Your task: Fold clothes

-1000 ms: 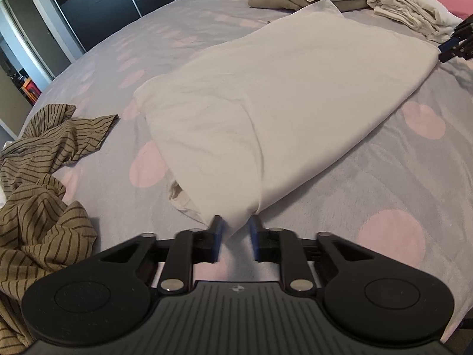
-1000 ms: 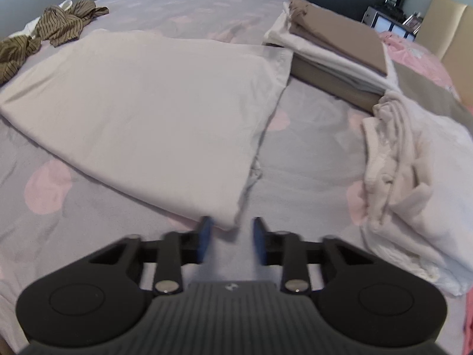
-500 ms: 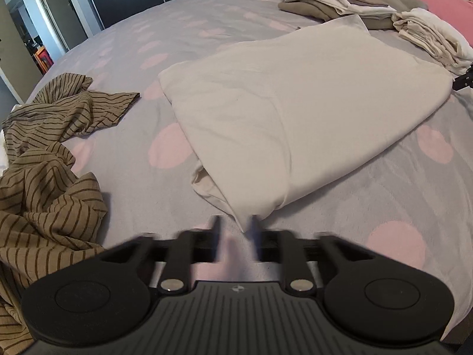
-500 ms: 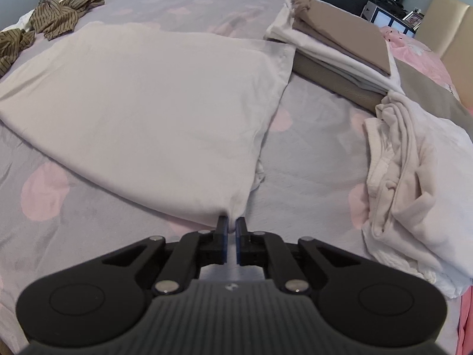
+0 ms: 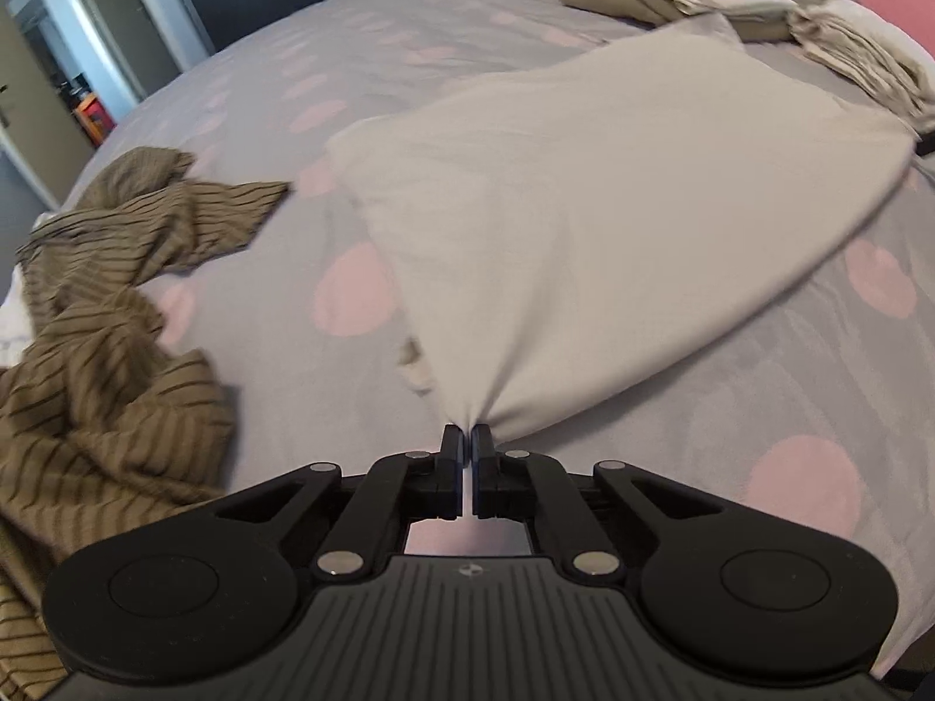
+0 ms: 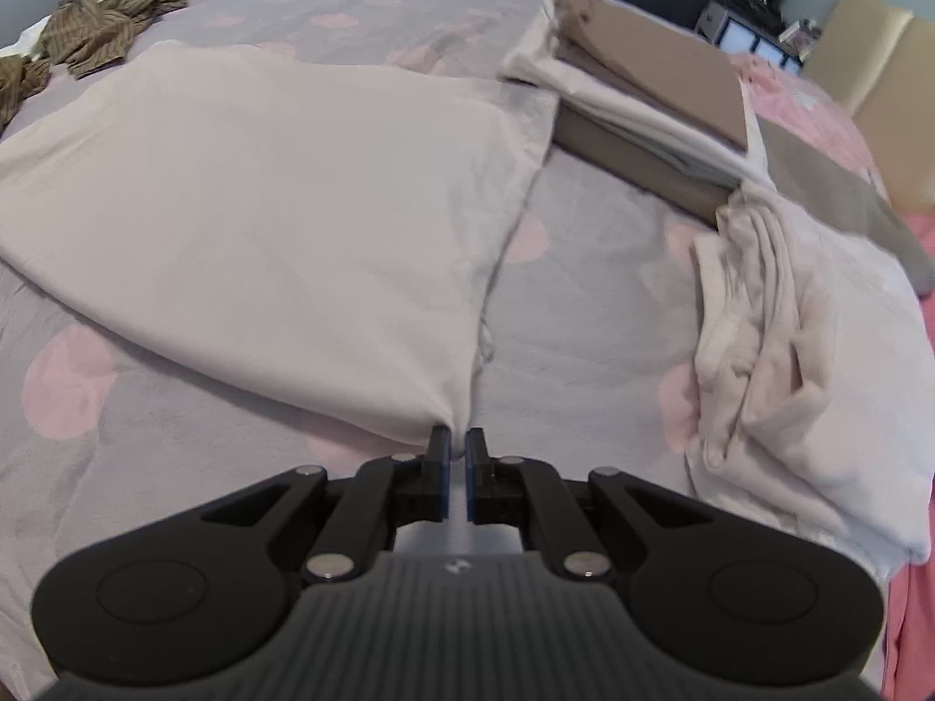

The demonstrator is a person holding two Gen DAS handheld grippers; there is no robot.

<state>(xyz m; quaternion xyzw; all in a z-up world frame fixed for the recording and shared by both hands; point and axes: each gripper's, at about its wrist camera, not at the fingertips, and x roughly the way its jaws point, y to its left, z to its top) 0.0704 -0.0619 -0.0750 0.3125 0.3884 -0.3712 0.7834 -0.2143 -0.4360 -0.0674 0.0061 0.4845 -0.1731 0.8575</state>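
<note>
The left claw [image 5: 467, 438] is pinching one near corner of the cream garment [image 5: 613, 187], its jaws having just been closing and now clamped tight on the gathered cloth, while the right claw [image 6: 457, 444] is pinched almost fully together on the other near corner of that garment [image 6: 280, 204]. The garment is lying spread flat on the grey, pink-spotted bed [image 5: 847, 426], between the crumpled striped brown clothing [image 5: 117, 304] on one side and the stack of folded clothes [image 6: 643, 99] and the loose pile of cream laundry [image 6: 818, 350] on the other. The step in hand looks to be lifting both corners to carry the near edge over to the far edge. To do it well, both hands should be rising together and level, keeping the edge between them taut so the cloth is not sagging or dragging the lower layer, and travelling straight across so the corners are landing squarely on the far ones, clear of the cream laundry lying just beside. How many layers each claw is catching is hard to judge, since the cloth is bunching at the pads and a scrap of an under-layer is poking out by the left corner. The left-wrist view is blurred, the striped clothing is running off its edge, and the garment's neckline and sleeves are not showing.
</note>
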